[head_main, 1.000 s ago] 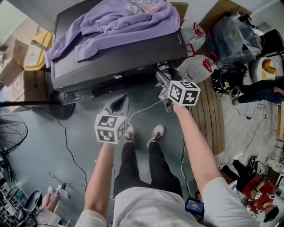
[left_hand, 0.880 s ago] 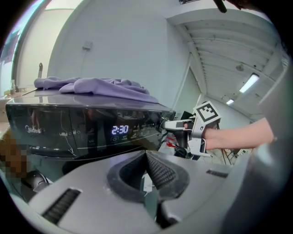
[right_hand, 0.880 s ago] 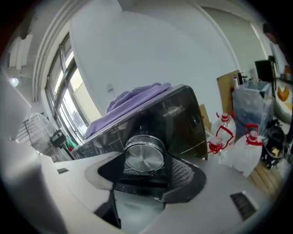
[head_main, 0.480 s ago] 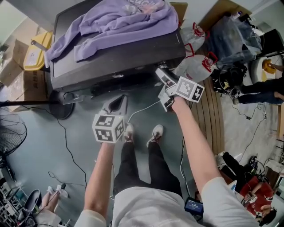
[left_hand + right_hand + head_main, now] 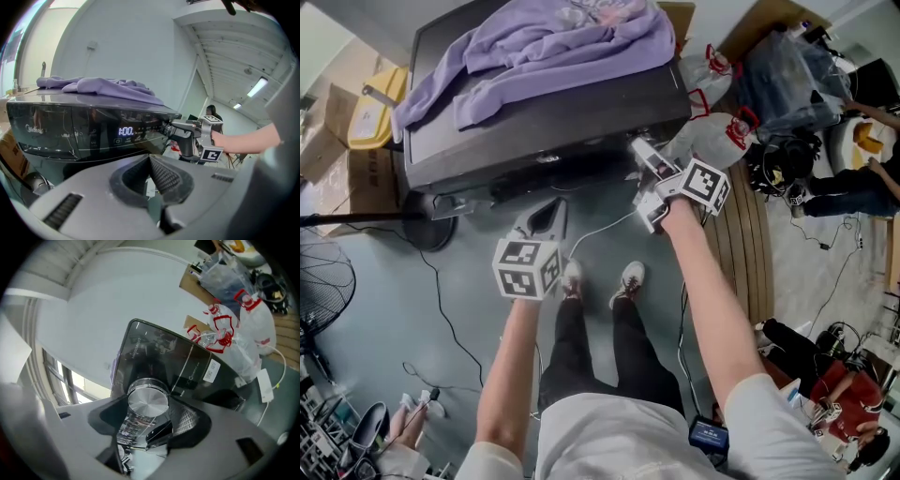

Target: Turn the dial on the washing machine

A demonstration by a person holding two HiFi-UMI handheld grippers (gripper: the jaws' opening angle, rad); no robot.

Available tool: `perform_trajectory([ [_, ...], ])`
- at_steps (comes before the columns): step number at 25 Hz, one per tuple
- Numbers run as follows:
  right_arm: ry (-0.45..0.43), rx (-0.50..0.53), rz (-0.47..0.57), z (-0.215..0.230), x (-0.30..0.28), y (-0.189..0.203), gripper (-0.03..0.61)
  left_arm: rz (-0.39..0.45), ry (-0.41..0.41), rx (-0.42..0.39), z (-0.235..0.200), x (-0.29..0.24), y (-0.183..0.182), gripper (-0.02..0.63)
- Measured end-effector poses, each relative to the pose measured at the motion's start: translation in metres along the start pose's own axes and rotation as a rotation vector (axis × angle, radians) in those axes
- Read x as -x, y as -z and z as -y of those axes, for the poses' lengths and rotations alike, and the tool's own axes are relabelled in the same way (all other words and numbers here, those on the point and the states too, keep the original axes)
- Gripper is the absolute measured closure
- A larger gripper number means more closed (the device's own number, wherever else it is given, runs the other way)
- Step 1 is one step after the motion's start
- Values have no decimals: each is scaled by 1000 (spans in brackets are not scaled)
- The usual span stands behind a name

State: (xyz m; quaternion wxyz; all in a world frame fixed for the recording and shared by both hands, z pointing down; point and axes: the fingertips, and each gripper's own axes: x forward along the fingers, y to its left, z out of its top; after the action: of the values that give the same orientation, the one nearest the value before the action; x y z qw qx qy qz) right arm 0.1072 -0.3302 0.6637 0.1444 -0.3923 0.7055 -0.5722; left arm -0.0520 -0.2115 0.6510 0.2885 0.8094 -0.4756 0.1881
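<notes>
1. The right tool (image 5: 641, 150) has rolled over the last second. Its marker cube (image 5: 705, 185), which faced squarely up a second ago, now sits tilted and a little nearer the washing machine (image 5: 534, 122). The tip has stayed at the front panel's right end.
2. In the right gripper view the right tool is clenched on the dial (image 5: 147, 401), one jaw on each side of its clear rim, with the brushed metal face showing between them.
3. The dial sits at the right end of the dark front panel, to the right of the lit display (image 5: 125, 131), which reads 1:00.
4. The left tool (image 5: 546, 217) has hardly moved, drifting only slightly to the left. It hangs in front of the machine's lower middle, apart from it. Its jaws are pressed together with nothing between them.
5. The purple garment (image 5: 544, 47) lies spread over the machine's top as before.
6. Just right of the machine stand two white bags (image 5: 712, 141) with red handles. They are knotted, and what they hold cannot be told.
7. Beyond them, a clear bag (image 5: 797, 66) holds dark items that cannot be made out.
8. Left of the machine, a cardboard box (image 5: 328, 131) stands beside a yellow container (image 5: 375, 108).
</notes>
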Motion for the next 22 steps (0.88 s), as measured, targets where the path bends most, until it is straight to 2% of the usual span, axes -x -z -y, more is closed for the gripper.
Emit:
perform_trajectory([
  [5,-112,-266,39,4,-1,-1,298,-4,3,-12,2,-3,0,600],
  [7,-137,-320,62,5,-1,-2,298,-7,5,-19,4,-3,0,600],
  [16,-113,-278,72,5,0,-2,298,-8,0,-27,0,-2,-2,600],
  [19,-76,-237,51,6,7,4,296,2,-5,-40,-1,2,-8,600],
  [22,-29,-152,14,2,24,5,298,14,-2,-52,0,6,-18,600],
])
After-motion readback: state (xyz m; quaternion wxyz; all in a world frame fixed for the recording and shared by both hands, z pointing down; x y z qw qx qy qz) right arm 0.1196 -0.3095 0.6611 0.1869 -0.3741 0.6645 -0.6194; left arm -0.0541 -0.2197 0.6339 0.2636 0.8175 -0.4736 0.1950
